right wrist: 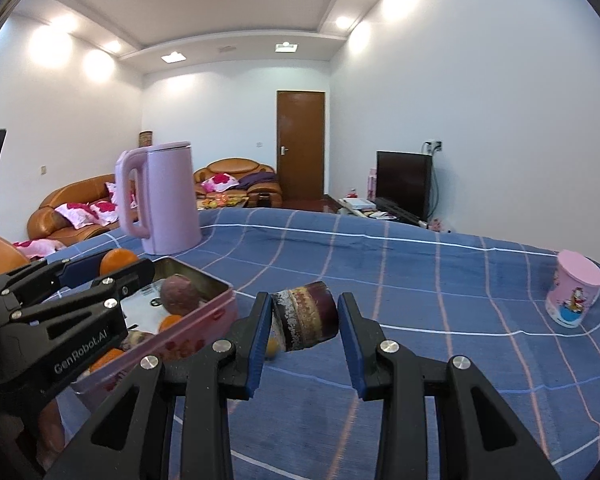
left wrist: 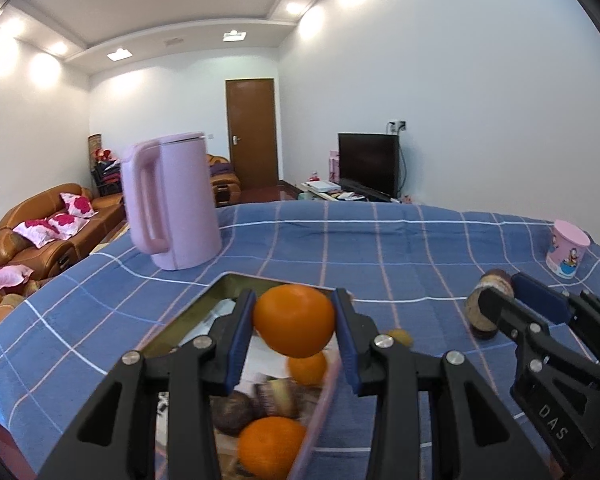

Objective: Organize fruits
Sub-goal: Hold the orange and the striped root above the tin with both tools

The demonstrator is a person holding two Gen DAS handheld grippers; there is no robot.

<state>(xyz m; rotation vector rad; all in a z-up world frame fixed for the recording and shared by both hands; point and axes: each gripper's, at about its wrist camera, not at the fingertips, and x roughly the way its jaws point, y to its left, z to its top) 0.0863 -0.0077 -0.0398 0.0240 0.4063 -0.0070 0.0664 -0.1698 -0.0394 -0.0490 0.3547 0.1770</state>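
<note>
Orange fruit (left wrist: 294,320) between left fingers (left wrist: 242,336)

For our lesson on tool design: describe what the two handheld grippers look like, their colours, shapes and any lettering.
Both grippers, left and right, are black linkage frames with cut-out slots, silver round rivets and flat blue finger pads. White lettering reads "GenRobot.AI" on the left and "DAS" on the right.

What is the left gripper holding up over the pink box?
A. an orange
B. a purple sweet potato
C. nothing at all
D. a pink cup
A: the left gripper is shut on an orange, which sits between its blue pads above the open pink box; that box already holds other oranges and dark fruit.
</note>
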